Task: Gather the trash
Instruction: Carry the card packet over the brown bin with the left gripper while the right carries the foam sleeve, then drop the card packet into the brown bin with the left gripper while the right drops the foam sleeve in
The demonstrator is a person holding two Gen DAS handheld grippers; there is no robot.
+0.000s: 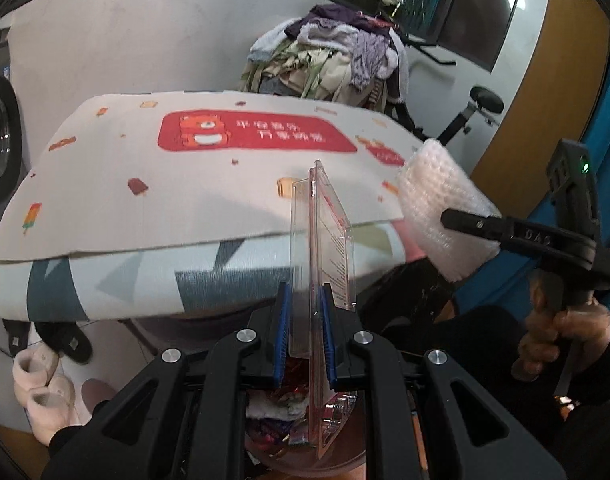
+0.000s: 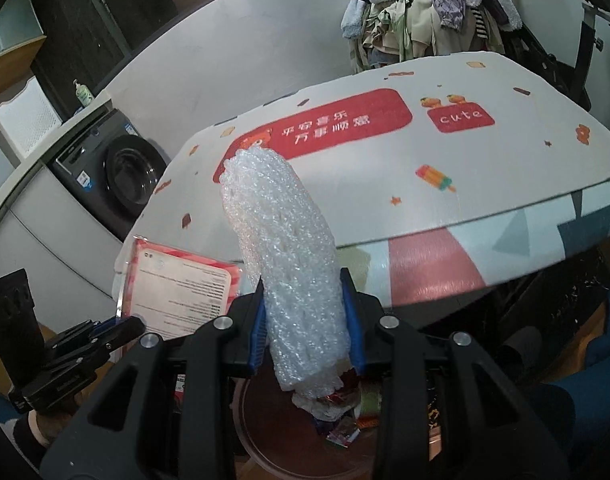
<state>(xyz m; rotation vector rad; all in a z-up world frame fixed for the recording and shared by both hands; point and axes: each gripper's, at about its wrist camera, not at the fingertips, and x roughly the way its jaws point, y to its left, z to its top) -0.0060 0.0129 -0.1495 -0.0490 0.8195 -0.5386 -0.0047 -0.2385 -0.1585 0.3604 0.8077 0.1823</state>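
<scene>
My left gripper is shut on a clear plastic blister package with a red printed card, held edge-on above a round brown trash bin with wrappers inside. The package also shows in the right wrist view. My right gripper is shut on a white bubble-wrap roll, held upright above the same bin. In the left wrist view the roll and the right gripper are at the right, beside the table's corner.
A table with a white printed mat lies ahead. A laundry pile and an exercise bike stand behind it. A washing machine is at the left. Slippers lie on the floor.
</scene>
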